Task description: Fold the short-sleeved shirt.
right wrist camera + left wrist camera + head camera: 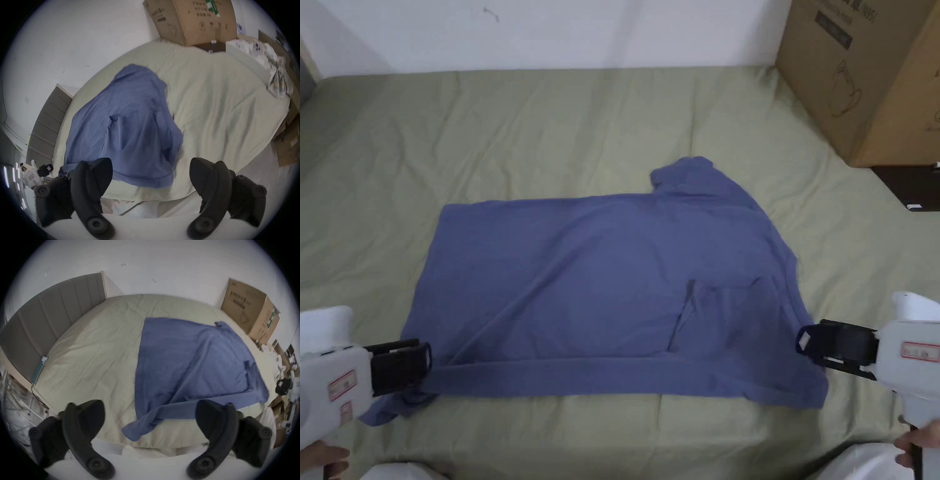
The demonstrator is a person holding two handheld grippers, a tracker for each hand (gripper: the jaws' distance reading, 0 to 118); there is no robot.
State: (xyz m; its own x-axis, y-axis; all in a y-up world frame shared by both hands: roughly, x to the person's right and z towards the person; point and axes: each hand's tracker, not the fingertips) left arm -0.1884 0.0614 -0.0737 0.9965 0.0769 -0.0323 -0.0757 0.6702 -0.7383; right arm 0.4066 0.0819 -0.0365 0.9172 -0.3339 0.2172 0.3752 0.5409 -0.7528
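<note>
A blue short-sleeved shirt [612, 287] lies spread on the green-sheeted bed [550, 125], partly folded, with a strip turned over along its near edge. A chest pocket [725, 306] shows toward the right. My left gripper [422, 362] hovers at the shirt's near left corner, jaws open, nothing between them. In the left gripper view the loose corner [138, 428] lies between its jaws [149, 415] but untouched. My right gripper [806, 342] sits open at the shirt's right edge. In the right gripper view the shirt's hem [146, 178] lies just ahead of the gripper [151, 173].
A large cardboard box [862, 75] stands at the bed's far right corner, with a dark object [909, 184] beside it. A grey padded headboard [48, 318] borders the bed on the left. A white wall [550, 31] runs behind. Bare sheet lies beyond the shirt.
</note>
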